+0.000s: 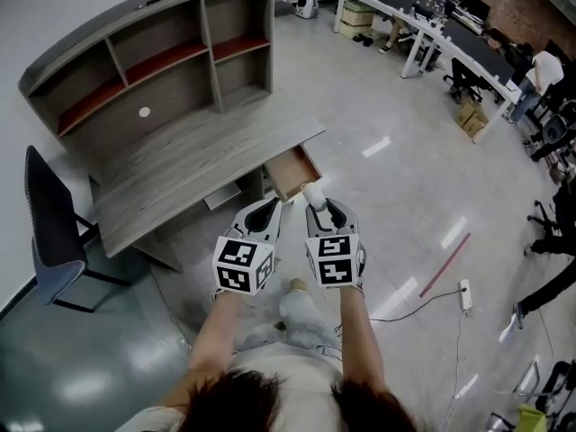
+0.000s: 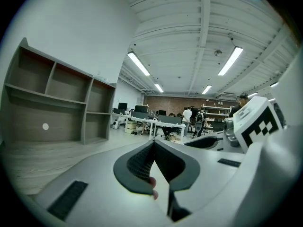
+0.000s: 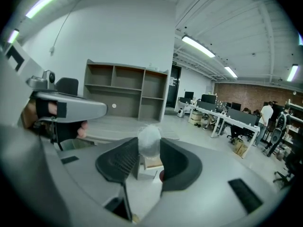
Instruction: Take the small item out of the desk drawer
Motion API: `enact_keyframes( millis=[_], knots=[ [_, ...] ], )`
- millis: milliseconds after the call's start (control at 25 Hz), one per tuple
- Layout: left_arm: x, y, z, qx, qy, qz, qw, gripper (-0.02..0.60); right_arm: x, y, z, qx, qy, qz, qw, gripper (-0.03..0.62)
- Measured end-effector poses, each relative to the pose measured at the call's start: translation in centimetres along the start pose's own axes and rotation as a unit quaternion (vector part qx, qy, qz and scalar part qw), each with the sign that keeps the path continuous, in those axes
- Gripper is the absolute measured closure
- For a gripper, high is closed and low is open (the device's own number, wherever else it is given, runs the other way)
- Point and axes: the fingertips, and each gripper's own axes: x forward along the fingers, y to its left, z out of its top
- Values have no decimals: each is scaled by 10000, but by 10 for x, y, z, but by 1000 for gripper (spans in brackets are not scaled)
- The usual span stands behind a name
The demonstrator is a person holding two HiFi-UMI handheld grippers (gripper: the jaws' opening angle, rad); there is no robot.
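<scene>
Our right tool (image 3: pixel 149 142) grips the small pale item (image 3: pixel 149 135), held high above the open drawer (image 1: pixel 290 171) so it clears the table (image 1: pixel 180 156) edge; left tool (image 2: pixel 154 144) clenched, empty.

small item (image 3: pixel 149 141) a pale blur between the fingers (image 3: pixel 118 162), kind unclear, drawer (image 1: pixel 288 171) front hidden by right gripper (image 1: pixel 320 207)
</scene>
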Motion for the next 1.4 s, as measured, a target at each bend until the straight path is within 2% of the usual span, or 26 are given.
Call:
enact_keyframes(
  millis=[560,1400],
  knots=[
    [-15,-26,13,126,-19,-198,9997,569,-38,6,17,-118,-234,-13,9997,441],
    [-30,-95,30,124,-134,13,9998,569,-109,-24,23,-216,-627,228,9975,439]
  ],
)
